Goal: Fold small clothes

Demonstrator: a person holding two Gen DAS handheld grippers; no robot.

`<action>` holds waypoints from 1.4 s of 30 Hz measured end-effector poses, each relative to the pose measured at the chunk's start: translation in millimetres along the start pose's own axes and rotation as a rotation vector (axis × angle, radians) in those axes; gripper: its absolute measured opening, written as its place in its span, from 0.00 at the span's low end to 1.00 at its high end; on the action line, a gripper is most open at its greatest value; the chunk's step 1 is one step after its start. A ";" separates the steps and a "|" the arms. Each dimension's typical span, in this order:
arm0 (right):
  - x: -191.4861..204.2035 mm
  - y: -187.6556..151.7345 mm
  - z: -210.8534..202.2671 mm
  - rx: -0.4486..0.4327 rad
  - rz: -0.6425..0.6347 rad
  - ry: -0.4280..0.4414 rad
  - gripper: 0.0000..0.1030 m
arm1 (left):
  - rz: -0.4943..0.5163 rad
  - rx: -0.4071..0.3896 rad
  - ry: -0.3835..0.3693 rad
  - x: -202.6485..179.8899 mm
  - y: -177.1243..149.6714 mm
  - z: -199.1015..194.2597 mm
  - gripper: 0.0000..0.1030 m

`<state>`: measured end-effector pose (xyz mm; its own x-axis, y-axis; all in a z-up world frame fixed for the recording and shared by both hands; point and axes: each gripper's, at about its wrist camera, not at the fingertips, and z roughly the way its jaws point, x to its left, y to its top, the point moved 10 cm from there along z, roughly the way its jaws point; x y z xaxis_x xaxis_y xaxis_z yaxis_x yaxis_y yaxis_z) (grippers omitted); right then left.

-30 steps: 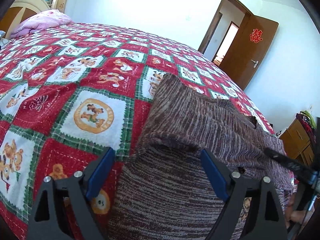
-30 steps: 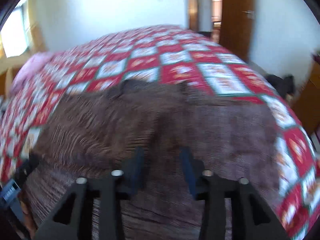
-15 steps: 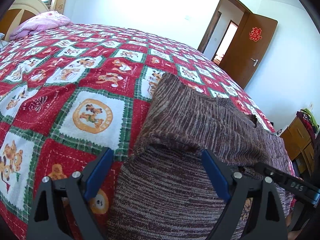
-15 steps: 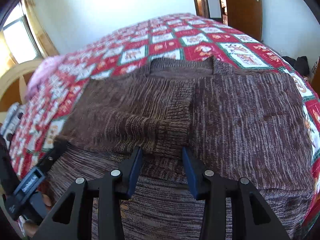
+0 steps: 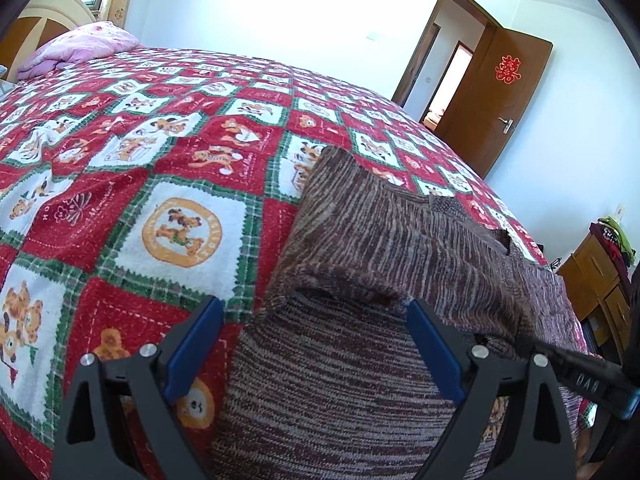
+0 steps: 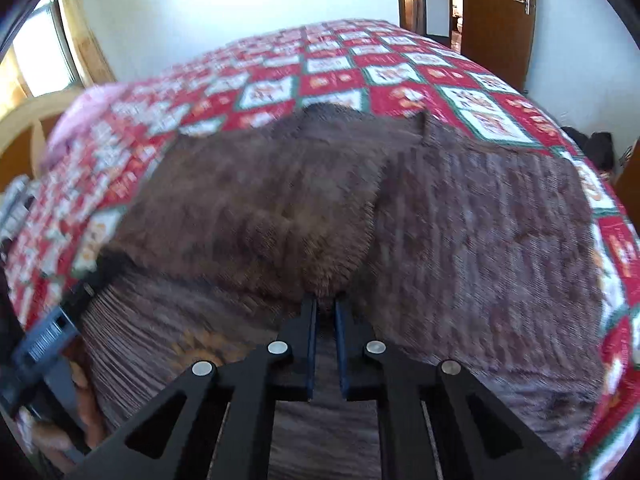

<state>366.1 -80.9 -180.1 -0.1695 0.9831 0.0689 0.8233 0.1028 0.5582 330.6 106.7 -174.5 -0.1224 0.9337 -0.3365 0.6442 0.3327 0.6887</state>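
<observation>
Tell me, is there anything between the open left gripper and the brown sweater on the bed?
Nothing visible. The left gripper is wide open directly over the brown knit sweater, its fingers either side of the folded-over sleeve edge. The right gripper is already nearly closed on that fold.

The sweater (image 5: 360,360) was a chunky ribbed knit, brown and grey flecked, matt and kinda rough looking. Under it the bedspread (image 5: 168,184) looked like soft terry-ish cloth, red and white squares, no shine at all. Left gripper (image 5: 316,344) was matt black plastic with smooth blue pads (image 5: 194,344) and shiny little metal screws. Same deal on the right gripper (image 6: 325,312). Upper right, the door (image 5: 500,96) was glossy brown wood with a metal handle. Pink pillow (image 5: 80,50) upper left looked like crinkly cloth.
</observation>
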 end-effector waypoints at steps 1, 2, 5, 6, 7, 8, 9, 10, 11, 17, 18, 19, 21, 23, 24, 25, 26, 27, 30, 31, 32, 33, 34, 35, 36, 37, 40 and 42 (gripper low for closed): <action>-2.8 -3.0 -1.7 0.003 -0.014 -0.009 0.08 | 0.000 0.000 -0.001 -0.2 0.0 0.0 0.93; -5.5 -5.4 -4.3 0.006 -0.017 -0.012 0.08 | 0.000 0.000 -0.001 -0.2 0.0 0.1 0.93; -8.7 -12.6 -10.6 0.035 -0.010 0.009 0.08 | -0.001 0.000 -0.002 -0.5 0.0 0.1 0.93; -9.8 -11.5 -16.6 0.027 0.007 0.015 0.08 | -0.001 -0.001 -0.003 -0.9 -0.1 0.0 0.93; -8.5 -8.4 -22.0 0.002 0.018 0.024 0.08 | 0.000 -0.002 -0.002 -1.2 -0.2 -0.1 0.93; -4.8 0.6 -31.5 -0.055 0.023 0.042 0.08 | 0.000 -0.001 -0.001 -0.5 -0.1 -0.1 0.93; -0.6 6.5 -36.4 -0.085 0.021 0.054 0.08 | 0.001 -0.001 0.000 -0.7 -0.3 -0.2 0.93; 7.9 16.6 -40.5 -0.121 0.022 0.080 0.08 | 0.002 -0.001 0.001 -1.0 -0.2 -0.2 0.93; 15.5 23.9 -39.6 -0.138 0.028 0.106 0.08 | 0.003 0.000 0.002 -1.0 0.0 0.0 0.93; 27.3 19.5 25.7 0.011 0.071 0.125 0.09 | 0.006 0.002 -0.010 -1.9 -0.5 0.6 0.96; 27.3 16.0 21.5 0.028 0.058 0.133 0.09 | 0.006 0.001 -0.013 -2.2 -0.5 0.5 0.97; 26.5 13.4 16.2 0.042 0.055 0.143 0.09 | 0.008 0.000 -0.015 -2.6 -0.5 0.8 0.97; 24.3 4.4 5.9 0.085 0.070 0.168 0.09 | 0.014 0.003 -0.012 -3.5 -0.9 1.7 0.98; 16.2 -11.8 -11.6 0.136 0.134 0.212 0.09 | 0.019 0.009 -0.015 -4.1 -1.0 2.5 1.00; 12.7 -18.4 -20.9 0.130 0.167 0.230 0.09 | 0.018 0.011 -0.020 -4.4 -1.1 2.5 1.00; 6.2 -25.5 -37.5 0.095 0.202 0.245 0.09 | 0.015 0.014 -0.024 -4.1 -1.0 2.6 1.00; -0.9 -32.2 -57.5 0.042 0.217 0.243 0.09 | 0.012 0.017 -0.026 -3.8 -1.0 2.7 1.00; -3.9 -35.3 -69.7 0.008 0.219 0.233 0.09 | 0.012 0.021 -0.026 -3.7 -1.2 2.7 1.00; -19.7 -52.3 -135.0 -0.155 0.191 0.177 0.13 | 0.063 0.084 -0.028 -6.2 -3.9 2.0 1.00; -22.8 -57.8 -153.0 -0.191 0.175 0.160 0.25 | 0.101 0.129 -0.042 -8.2 -6.7 -3.6 1.00; -23.0 -62.0 -168.4 -0.219 0.155 0.143 0.35 | 0.116 0.150 -0.058 -8.7 -8.2 -9.4 1.00; -22.8 -69.0 -183.8 -0.248 0.134 0.124 0.58 | 0.125 0.172 -0.091 -7.7 -11.2 -21.0 1.00; -24.5 -78.4 -204.0 -0.287 0.109 0.098 0.74 | 0.129 0.184 -0.127 -4.2 -14.1 -36.4 1.00; -25.8 -83.0 -216.7 -0.319 0.096 0.084 0.77 | 0.137 0.188 -0.145 1.5 -16.8 -51.0 1.00; -26.1 -86.7 -224.8 -0.337 0.091 0.080 0.77 | 0.150 0.189 -0.145 10.1 -19.5 -64.8 1.00; -28.5 -94.7 -233.8 -0.346 0.091 0.089 0.77 | 0.165 0.189 -0.131 23.2 -22.8 -80.4 1.00; -28.2 -109.1 -239.4 -0.340 0.134 0.148 0.77 | 0.181 0.182 -0.088 62.0 -35.5 -122.2 0.97; -20.8 -112.8 -231.0 -0.330 0.160 0.190 0.77 | 0.191 0.190 -0.094 77.7 -48.8 -144.1 0.92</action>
<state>151.6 -148.0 -53.5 -0.1763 0.9341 0.3106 0.6346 -0.1334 0.7612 180.9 182.1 -141.7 0.0797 0.9577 -0.2767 0.7798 0.1130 0.6158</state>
